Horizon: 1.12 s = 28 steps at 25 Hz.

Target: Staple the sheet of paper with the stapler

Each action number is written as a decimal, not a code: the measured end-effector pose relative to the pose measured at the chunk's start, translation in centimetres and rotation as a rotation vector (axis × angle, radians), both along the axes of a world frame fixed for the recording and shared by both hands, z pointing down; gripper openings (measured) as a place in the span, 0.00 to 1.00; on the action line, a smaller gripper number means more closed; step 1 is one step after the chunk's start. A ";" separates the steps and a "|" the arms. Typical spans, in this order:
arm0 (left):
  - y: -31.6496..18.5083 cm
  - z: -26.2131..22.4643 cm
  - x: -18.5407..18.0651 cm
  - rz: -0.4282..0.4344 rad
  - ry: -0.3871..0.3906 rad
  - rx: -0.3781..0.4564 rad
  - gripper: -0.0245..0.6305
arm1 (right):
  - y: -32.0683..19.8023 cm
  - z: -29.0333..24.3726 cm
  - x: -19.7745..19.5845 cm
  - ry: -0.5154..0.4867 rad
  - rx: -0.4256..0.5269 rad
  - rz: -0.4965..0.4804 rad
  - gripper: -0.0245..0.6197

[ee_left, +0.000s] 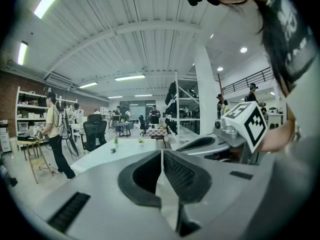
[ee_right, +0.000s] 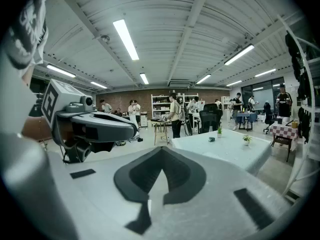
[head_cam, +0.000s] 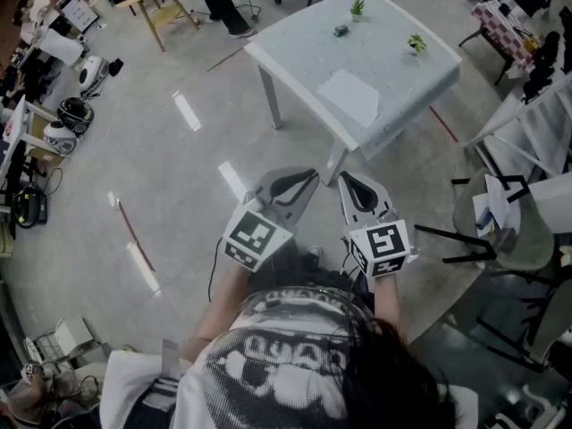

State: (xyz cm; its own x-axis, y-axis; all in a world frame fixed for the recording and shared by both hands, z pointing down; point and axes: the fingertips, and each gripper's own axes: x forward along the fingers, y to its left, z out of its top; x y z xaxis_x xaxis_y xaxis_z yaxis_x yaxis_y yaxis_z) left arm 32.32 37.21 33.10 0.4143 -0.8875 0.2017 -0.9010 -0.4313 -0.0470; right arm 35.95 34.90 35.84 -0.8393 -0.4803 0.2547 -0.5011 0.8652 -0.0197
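The white table (head_cam: 420, 88) stands well ahead of me. On it a sheet of paper (head_cam: 350, 95) lies near the front edge, and a small dark stapler (head_cam: 340, 30) sits toward the back. Both grippers are held near my body, short of the table. My left gripper (head_cam: 302, 180) is shut with nothing in it, its tips meeting (ee_left: 161, 153). My right gripper (head_cam: 350, 182) is likewise shut and empty (ee_right: 161, 151). The right gripper view shows the table (ee_right: 227, 150) and the stapler (ee_right: 212, 139) in the distance.
Two small potted plants (head_cam: 357, 7) (head_cam: 416, 43) stand on the table. A chair with papers (head_cam: 500, 222) is at my right, a wooden stool (head_cam: 161, 3) at the far left. Tape strips (head_cam: 187, 111) mark the concrete floor. People stand in the background.
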 end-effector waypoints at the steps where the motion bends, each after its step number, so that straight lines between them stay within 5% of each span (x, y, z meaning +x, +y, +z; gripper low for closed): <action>1: 0.1 0.0 0.0 -0.001 0.000 0.000 0.06 | 0.1 0.0 -0.1 0.001 0.000 -0.003 0.03; 15: 0.9 1.3 -1.9 -0.066 0.011 -0.038 0.06 | -0.3 1.3 -1.1 -0.022 -0.050 -0.027 0.03; 21: -1.2 1.8 -5.8 -0.095 0.027 -0.052 0.06 | -2.2 2.1 -4.0 0.001 -0.074 -0.034 0.03; 28: -6.1 2.9 -11.9 -0.035 0.037 -0.075 0.06 | -7.1 3.0 -10.6 0.025 -0.087 0.002 0.03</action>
State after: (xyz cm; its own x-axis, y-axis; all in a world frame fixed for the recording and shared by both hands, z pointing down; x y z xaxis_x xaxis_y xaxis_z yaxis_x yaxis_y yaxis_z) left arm 20.39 31.10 35.97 0.3918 -0.8844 0.2535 -0.9160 -0.4007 0.0176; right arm 25.36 27.78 38.85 -0.8314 -0.4570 0.3161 -0.5039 0.8598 -0.0823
